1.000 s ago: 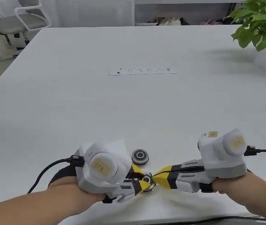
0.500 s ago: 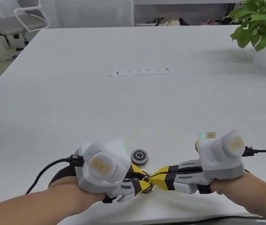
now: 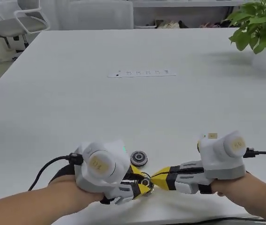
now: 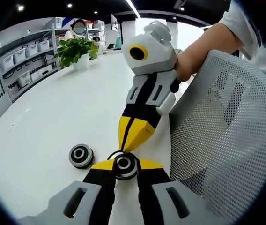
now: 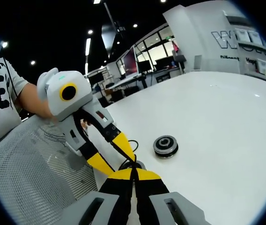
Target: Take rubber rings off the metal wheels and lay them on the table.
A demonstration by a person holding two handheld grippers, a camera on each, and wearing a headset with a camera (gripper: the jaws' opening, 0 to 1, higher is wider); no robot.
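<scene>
One wheel (image 3: 139, 158) unmoved on table (image 3: 123, 108), second wheel (image 4: 126, 168) held by left gripper (image 4: 126, 164) fingers, right gripper (image 5: 133, 172) fingers closed against it

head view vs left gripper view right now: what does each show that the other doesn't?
Head view adds the power strip and a white office chair. Left gripper view adds a grey mesh chair back and wall shelves. Both show the left gripper shut on one wheel, the right gripper closed against that wheel, a second wheel on the table, and the plant.
</scene>
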